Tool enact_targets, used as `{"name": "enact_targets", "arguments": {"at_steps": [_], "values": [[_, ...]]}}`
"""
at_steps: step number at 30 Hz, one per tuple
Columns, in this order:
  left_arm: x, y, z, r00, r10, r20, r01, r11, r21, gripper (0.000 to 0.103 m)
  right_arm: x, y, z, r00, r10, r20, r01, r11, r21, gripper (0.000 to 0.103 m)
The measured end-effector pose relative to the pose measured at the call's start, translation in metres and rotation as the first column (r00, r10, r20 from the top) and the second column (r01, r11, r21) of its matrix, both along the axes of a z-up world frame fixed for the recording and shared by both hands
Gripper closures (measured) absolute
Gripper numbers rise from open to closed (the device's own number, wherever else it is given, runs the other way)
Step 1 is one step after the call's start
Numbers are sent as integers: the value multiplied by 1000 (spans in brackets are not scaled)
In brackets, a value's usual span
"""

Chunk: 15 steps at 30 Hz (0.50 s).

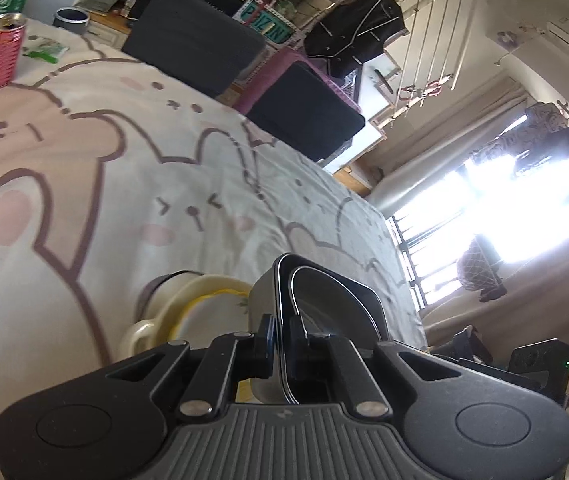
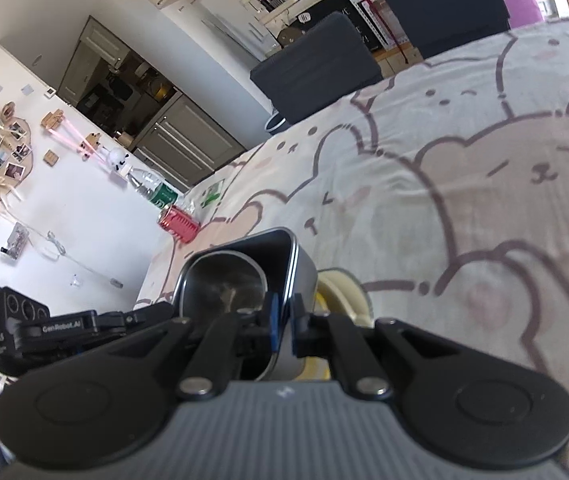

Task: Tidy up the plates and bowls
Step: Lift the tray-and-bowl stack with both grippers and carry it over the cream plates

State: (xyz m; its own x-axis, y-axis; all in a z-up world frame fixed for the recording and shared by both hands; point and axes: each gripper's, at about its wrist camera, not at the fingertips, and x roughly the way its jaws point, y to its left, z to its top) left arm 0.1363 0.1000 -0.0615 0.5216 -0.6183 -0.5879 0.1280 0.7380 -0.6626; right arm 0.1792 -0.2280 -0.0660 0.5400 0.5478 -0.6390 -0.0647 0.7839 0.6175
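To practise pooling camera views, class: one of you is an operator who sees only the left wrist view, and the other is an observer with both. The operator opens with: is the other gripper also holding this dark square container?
Observer: Yes. The right gripper is shut on one wall of the dark square container.
Operator: Is anything inside it?
Observer: The right wrist view looks down into a shiny metal interior, and it appears empty.
Operator: What is behind the red can?
Observer: Past the red can there is a white wall with a wooden photo display on it.
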Motion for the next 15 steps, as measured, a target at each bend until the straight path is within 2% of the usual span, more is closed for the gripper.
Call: {"name": "enact_targets", "arguments": {"at_steps": [7, 15], "values": [[-4, 11, -16, 1000, -5, -31, 6, 999, 38, 96, -3, 20, -14, 999, 13, -48, -14, 1000, -14, 96], [-2, 10, -16, 999, -9, -39, 11, 999, 45, 95, -2, 22, -18, 997, 5, -74, -7, 999, -33, 96]]}}
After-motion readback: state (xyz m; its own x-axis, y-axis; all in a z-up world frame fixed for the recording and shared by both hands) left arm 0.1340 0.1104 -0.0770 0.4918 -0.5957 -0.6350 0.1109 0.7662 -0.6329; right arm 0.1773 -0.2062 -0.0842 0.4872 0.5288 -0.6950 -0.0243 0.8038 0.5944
